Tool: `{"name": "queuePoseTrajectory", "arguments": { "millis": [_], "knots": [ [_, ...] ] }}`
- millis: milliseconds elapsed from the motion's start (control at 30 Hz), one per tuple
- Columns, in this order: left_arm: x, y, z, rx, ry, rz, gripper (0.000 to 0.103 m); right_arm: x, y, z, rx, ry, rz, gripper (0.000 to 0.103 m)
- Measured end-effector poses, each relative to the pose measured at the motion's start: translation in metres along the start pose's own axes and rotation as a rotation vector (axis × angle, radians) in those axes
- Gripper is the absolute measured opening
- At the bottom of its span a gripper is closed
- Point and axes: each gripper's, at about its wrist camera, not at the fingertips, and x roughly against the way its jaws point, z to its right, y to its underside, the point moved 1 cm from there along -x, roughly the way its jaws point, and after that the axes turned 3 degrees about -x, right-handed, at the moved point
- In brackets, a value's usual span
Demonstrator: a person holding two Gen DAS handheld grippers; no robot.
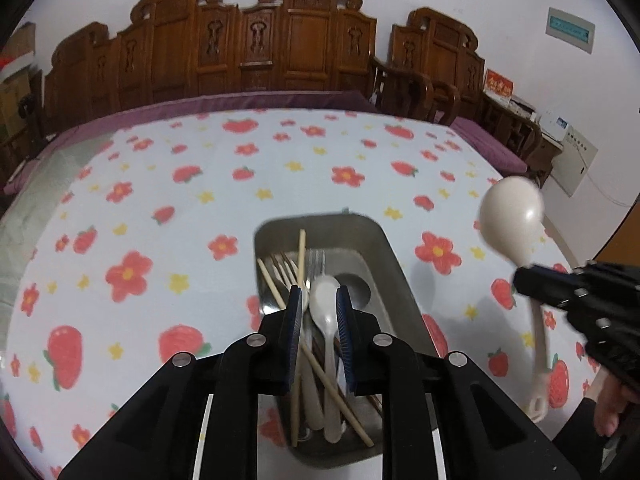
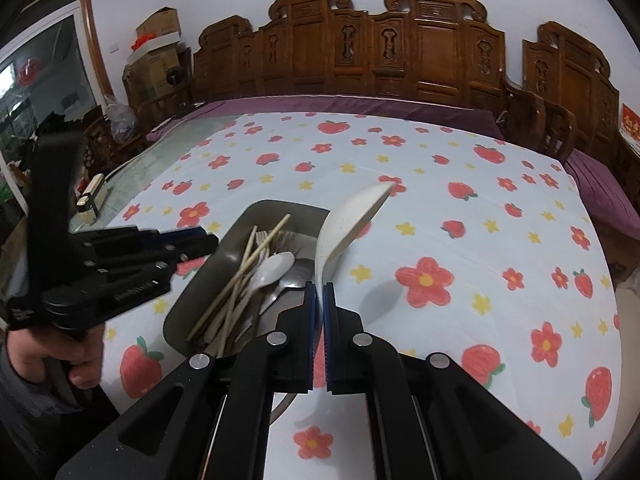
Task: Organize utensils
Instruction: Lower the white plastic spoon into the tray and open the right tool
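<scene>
A: Left side first. Left gripper (image 1: pixel 319 304) hangs over the near end of the metal tray (image 1: pixel 394 264), pointing down into it. Fingers a little apart; the white spoon (image 1: pixel 326 312) shows in the gap between the blue pads (image 1: pixel 344 320). No earlier picture to compare, so only the stance is noted.

B: Pads pressing on the spoon?

A: No. It lies in the tray below them, bowl toward the far end, handle toward the near end.

B: Tray contents?

A: Pale chopsticks (image 1: pixel 301 264), one upright along the left wall, others crossed; a metal fork (image 1: pixel 316 260); a second pale spoon handle beside the white one. From the right wrist view the same tray (image 2: pixel 240 216) sits left of centre on the flowered tablecloth (image 2: pixel 460 208), nearer the near edge of the table than the far edge.

B: Right side?

A: Right gripper (image 2: pixel 319 292) clamped on the handle of a cream ladle (image 2: pixel 348 224). Fingers all but together, the thin handle nipped between them. Bowl tilted up and away, above the tray's right rim. In the left wrist view the ladle (image 1: pixel 514 212) is held in the air right of the tray, handle end hanging toward the near edge.

B: Hands?

A: A hand (image 2: pixel 52 356) grips the left tool's handle at the lower left. Carved wooden chairs (image 2: pixel 400 52) line the far edge.
</scene>
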Motion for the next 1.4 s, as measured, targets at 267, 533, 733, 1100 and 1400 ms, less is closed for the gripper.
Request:
{"name": "queuePoseTrajectory", "arguments": {
  "millis": [267, 533, 733, 1100, 1400],
  "knots": [
    [0.025, -0.006, -0.022, -0.005, -0.041, 0.037, 0.019, -0.028, -0.014, -0.021, 0.030, -0.022, -0.019, 0.005],
    [0.034, -0.001, -0.048, 0.029, -0.074, 0.036, 0.026, -0.061, -0.024, -0.039, 0.062, -0.033, -0.057, 0.005],
    [0.037, 0.004, -0.058, 0.039, -0.086, 0.031, 0.031, -0.084, -0.023, -0.050, 0.089, -0.025, -0.092, 0.005],
    [0.019, 0.010, -0.064, 0.050, -0.091, -0.007, 0.035, -0.120, -0.013, -0.058, 0.121, 0.009, -0.158, 0.005],
    [0.001, 0.020, -0.073, 0.075, -0.111, -0.055, 0.035, -0.133, -0.011, -0.073, 0.092, -0.057, -0.173, 0.005]
  ]
}}
